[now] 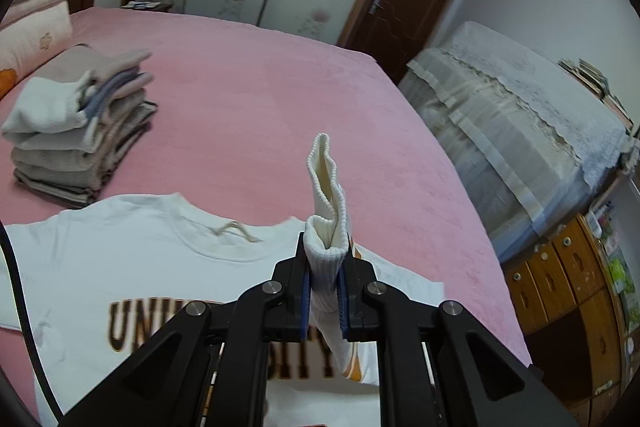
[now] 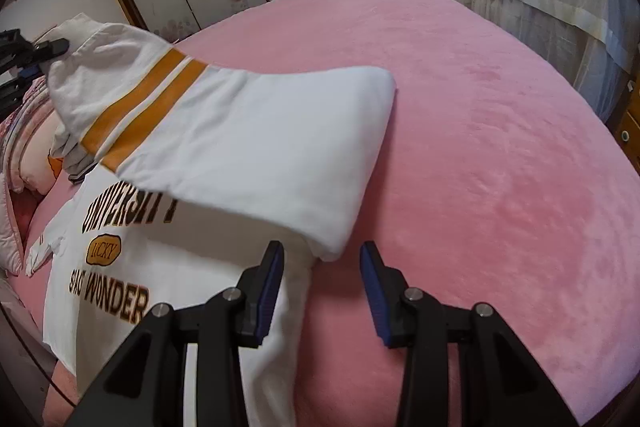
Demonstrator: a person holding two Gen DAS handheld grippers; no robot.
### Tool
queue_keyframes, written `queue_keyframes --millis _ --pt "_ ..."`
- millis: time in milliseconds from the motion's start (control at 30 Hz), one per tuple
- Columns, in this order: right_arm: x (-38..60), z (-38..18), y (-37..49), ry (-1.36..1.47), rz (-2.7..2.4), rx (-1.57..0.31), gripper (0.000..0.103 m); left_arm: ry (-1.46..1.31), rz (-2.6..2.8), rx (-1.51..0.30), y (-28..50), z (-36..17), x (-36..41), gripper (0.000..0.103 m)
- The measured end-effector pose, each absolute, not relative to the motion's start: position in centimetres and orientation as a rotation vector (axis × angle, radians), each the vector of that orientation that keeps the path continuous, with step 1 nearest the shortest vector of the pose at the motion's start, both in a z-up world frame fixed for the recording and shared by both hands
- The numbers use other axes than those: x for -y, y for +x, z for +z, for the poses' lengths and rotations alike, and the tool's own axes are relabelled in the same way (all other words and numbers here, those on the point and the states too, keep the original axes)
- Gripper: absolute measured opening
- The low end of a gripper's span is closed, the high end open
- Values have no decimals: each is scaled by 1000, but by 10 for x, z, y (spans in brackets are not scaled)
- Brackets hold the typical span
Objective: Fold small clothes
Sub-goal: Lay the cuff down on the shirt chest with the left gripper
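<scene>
We're clamping the left gripper (image 1: 325, 291) on the ribbed cuff (image 1: 326, 227) of the white sweatshirt (image 1: 132, 259), holding its striped sleeve (image 2: 224, 131) up over the printed chest while the body is lying flat on the pink bed (image 2: 500, 167). The right gripper (image 2: 322, 291) is hanging with jaws apart and empty at the garment's side edge, one pad over the cloth. We're risking the cuff slipping from that narrow pinch, or the lift dragging the body off square, since nothing is pinning it.
</scene>
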State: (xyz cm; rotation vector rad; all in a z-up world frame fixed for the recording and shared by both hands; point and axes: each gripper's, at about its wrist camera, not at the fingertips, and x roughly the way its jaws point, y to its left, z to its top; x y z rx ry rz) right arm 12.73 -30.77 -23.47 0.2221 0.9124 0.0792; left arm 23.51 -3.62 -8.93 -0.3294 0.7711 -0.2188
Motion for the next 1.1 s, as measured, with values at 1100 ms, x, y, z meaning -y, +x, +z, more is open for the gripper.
queue_keyframes --millis 1100 --pt "285 -253 138 154 -85 -927 11 -495 -9 -943 213 -277 -92 13"
